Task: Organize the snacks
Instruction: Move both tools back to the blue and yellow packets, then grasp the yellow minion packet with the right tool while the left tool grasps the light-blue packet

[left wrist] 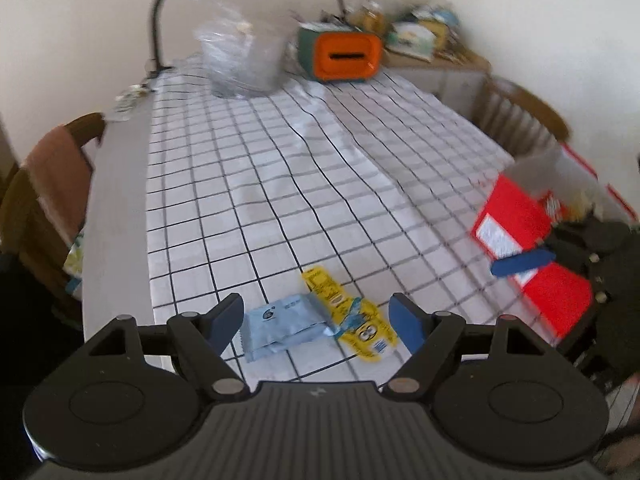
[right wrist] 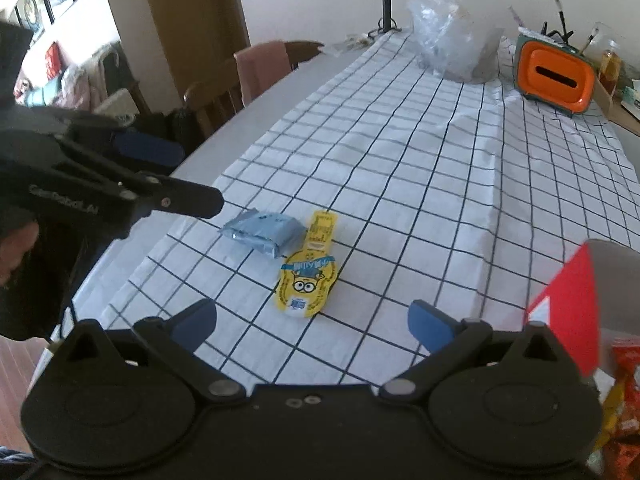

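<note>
A light blue snack packet (left wrist: 282,330) and a yellow minion-print snack packet (left wrist: 352,318) lie side by side on the checked tablecloth (left wrist: 280,184). My left gripper (left wrist: 318,322) is open and empty, hovering just before them with the packets between its blue fingertips. In the right wrist view the blue packet (right wrist: 262,232) and yellow packet (right wrist: 310,276) lie ahead of my right gripper (right wrist: 312,326), which is open and empty. A red box (left wrist: 528,240) stands open at the right; its corner (right wrist: 572,304) shows beside orange snack packs (right wrist: 624,408).
A desk lamp (left wrist: 160,20), a clear plastic bag (left wrist: 240,60) and an orange-fronted box (left wrist: 344,56) stand at the far end. Wooden chairs (left wrist: 44,200) flank the table. The left gripper shows at the left edge of the right wrist view (right wrist: 160,176).
</note>
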{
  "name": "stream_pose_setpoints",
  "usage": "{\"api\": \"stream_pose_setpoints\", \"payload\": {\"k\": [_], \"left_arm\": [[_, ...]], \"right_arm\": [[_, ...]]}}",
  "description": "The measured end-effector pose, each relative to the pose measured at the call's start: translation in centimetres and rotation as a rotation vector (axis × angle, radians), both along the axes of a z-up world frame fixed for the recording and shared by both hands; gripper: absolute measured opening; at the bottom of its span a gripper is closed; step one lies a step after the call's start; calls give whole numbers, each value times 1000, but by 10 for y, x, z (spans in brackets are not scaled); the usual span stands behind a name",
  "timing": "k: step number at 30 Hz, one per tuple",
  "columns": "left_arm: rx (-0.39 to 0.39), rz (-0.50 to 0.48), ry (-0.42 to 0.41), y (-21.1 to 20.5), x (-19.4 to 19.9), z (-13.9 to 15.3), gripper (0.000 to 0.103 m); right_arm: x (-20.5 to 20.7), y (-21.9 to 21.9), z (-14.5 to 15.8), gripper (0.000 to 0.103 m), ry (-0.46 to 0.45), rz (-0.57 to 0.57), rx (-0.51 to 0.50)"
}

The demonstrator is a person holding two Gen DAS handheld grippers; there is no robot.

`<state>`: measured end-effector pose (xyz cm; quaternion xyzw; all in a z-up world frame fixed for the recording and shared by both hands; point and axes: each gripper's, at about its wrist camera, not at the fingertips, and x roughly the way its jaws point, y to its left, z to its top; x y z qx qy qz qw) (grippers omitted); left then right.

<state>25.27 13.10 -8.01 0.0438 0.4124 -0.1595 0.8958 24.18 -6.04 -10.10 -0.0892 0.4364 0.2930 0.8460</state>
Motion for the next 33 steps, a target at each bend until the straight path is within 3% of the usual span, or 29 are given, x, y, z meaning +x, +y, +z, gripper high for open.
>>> {"api": "stream_pose_setpoints", "payload": {"k": [8, 19, 25, 29, 33], "left_arm": [[51, -178, 89, 13, 38, -28, 80], [170, -405, 143, 3, 71, -54, 80], [182, -476, 176, -1, 84, -63, 79], [194, -528, 203, -3, 90, -67, 80], [204, -559, 226, -6, 97, -74, 80]], "right_arm": [[15, 38, -38, 97, -1, 0, -92], [40, 60, -71, 78, 11, 36, -156], [42, 62, -74, 71, -1, 48, -150], [44, 60, -71, 53, 0, 43, -139], [46, 51, -70, 53, 3, 10, -140]]}}
